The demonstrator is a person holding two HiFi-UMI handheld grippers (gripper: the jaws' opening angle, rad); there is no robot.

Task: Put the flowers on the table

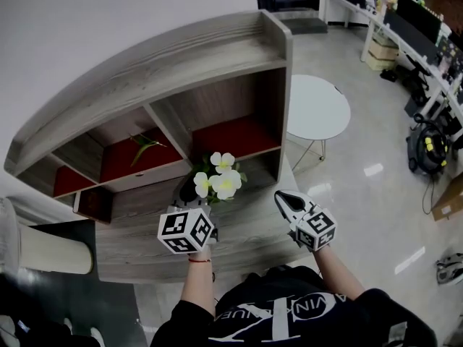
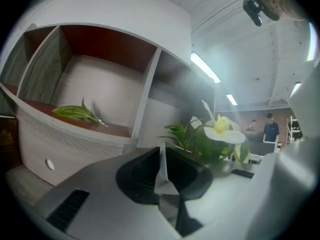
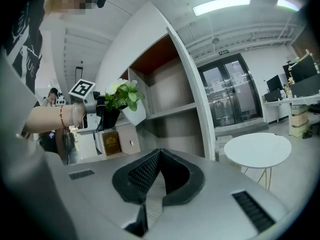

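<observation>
1. Left gripper [image 2: 161, 156]: jaws narrow, pinched on a thin white sliver that I read as the rim of the white pot [image 3: 134, 113]. The right gripper view shows the same pot hanging from this gripper, seemingly tilted.
2. Flowers [image 1: 221, 178]: white blooms with green leaves, standing in that pot. They are just in front of the shelf unit [image 1: 217, 56], over the wooden counter [image 1: 249, 248]. The pot looks clear of the surface, though contact cannot be ruled out from the head view.
3. Right gripper [image 3: 158, 159]: jaws together, nothing between them. It is apart from the pot, to the right, over the counter's near edge.
4. Step in hand, as judged: carry the pot to open counter and set it down.
5. Level the pot first. A rim pinch lets it swing, so a tilted base would land on one edge and rock.
6. Pick bare counter away from the near edge, with the leaves clear of the shelf front.
7. Lower slowly until the base sits flat, then part the jaws. Releasing early would drop it.
8. Withdraw along the rim line, not upward through the blooms.
9. The free gripper could steady the pot wall if it wobbles.
10. A green sprig [image 2: 77, 113] lies in a shelf compartment, untouched.
</observation>
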